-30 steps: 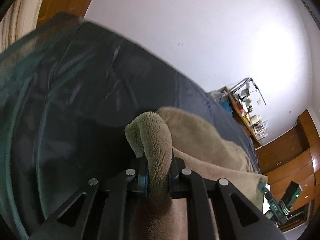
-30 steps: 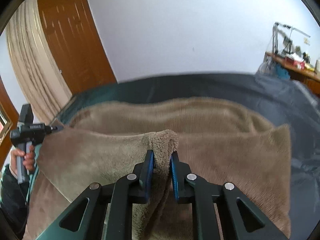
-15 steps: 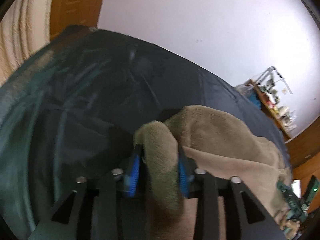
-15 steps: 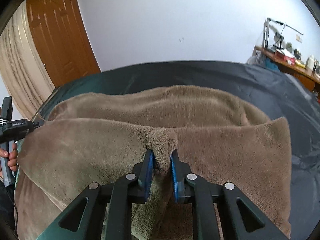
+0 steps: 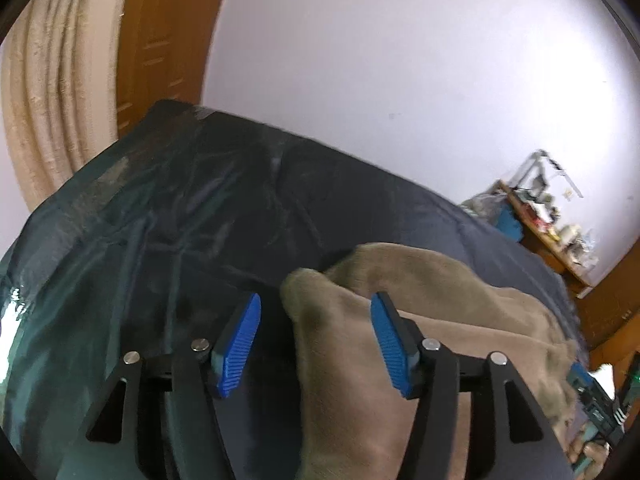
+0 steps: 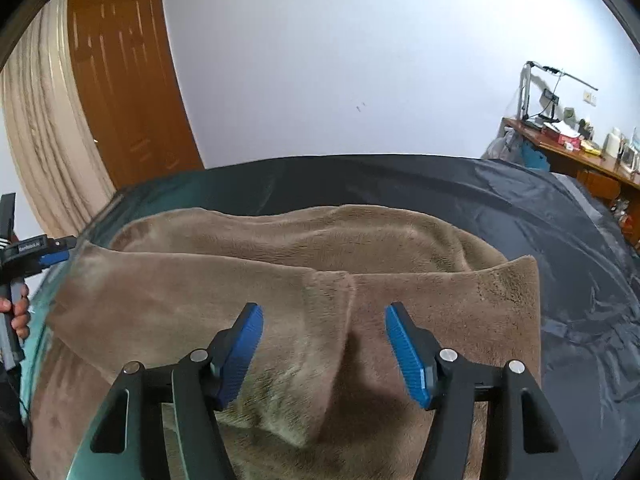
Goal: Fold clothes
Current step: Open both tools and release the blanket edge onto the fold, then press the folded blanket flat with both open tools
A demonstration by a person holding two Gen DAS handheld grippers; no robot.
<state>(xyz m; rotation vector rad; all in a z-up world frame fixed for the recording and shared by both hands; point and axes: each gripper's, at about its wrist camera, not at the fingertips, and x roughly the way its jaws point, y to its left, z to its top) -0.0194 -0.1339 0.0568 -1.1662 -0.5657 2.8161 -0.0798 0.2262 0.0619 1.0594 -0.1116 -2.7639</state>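
Letting go of the folded fleece

I am spreading the right gripper (image 6: 324, 350) and left gripper (image 5: 316, 344), both jaws opening, pads clear of the brown fleece garment (image 6: 280, 300) lying folded between them on the dark bedspread (image 6: 520, 208). To finish cleanly, I am judging it best to back away without snagging the pile. No containers are showing; beyond, a cluttered desk (image 6: 568, 148).

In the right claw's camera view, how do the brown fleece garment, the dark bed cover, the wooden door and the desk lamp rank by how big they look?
Largest to smallest, as they look:
1. brown fleece garment, though it lies nearest the camera
2. dark bed cover; it runs on under the garment, so it may truly be larger
3. wooden door
4. desk lamp
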